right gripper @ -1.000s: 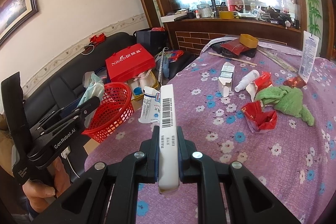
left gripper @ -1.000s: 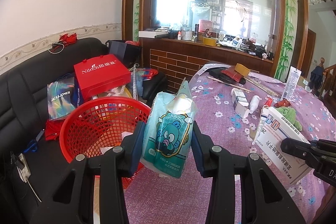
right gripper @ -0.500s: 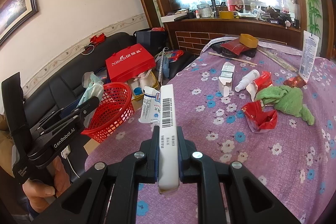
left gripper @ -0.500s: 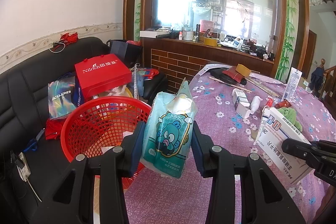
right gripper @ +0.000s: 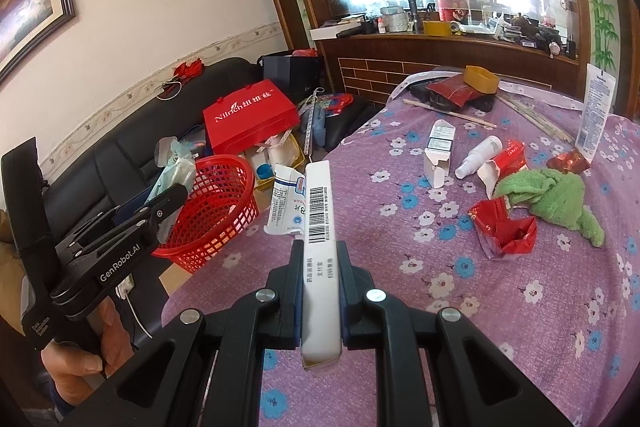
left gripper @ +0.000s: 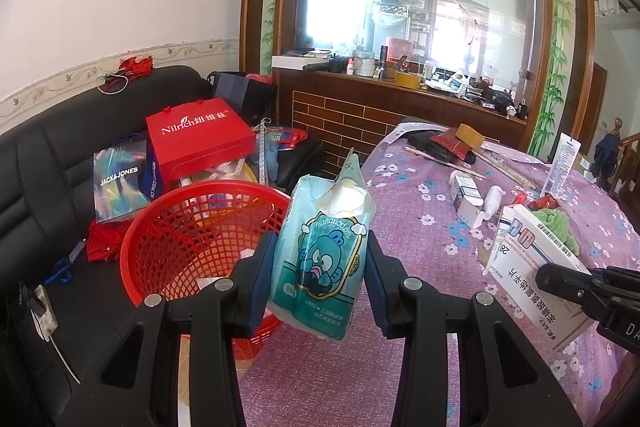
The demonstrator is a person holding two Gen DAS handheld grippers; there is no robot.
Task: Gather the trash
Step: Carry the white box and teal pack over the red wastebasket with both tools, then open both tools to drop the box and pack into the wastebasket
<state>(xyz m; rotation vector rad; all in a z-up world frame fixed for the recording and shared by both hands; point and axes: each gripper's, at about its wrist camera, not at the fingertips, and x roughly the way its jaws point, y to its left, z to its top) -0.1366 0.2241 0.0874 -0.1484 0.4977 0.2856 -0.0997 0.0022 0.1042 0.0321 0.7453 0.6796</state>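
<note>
Right now the tissue pack (left gripper: 320,263), teal with a cartoon and the word "Hangyodon" on it, stands upright, pinched at its sides by the left gripper (left gripper: 318,267). The red mesh basket (left gripper: 192,227) sits just to that gripper's left and a little lower, off the table edge, so I'd judge the coming move a short swing leftward over its rim before letting go. The right gripper (right gripper: 320,291) is clamped on a white medicine box (right gripper: 320,227), long axis running straight ahead along the fingers, barcode and small Chinese print on its top edge. It hangs over the purple flowered tablecloth (right gripper: 440,267), farther from the basket, so the left hand is the nearer one. Behind the basket lie a red "Nilrich" bag (left gripper: 196,143) and a "JACK&JONES" bag (left gripper: 120,183); the left gripper's body reads "GenRobot.AI".
</note>
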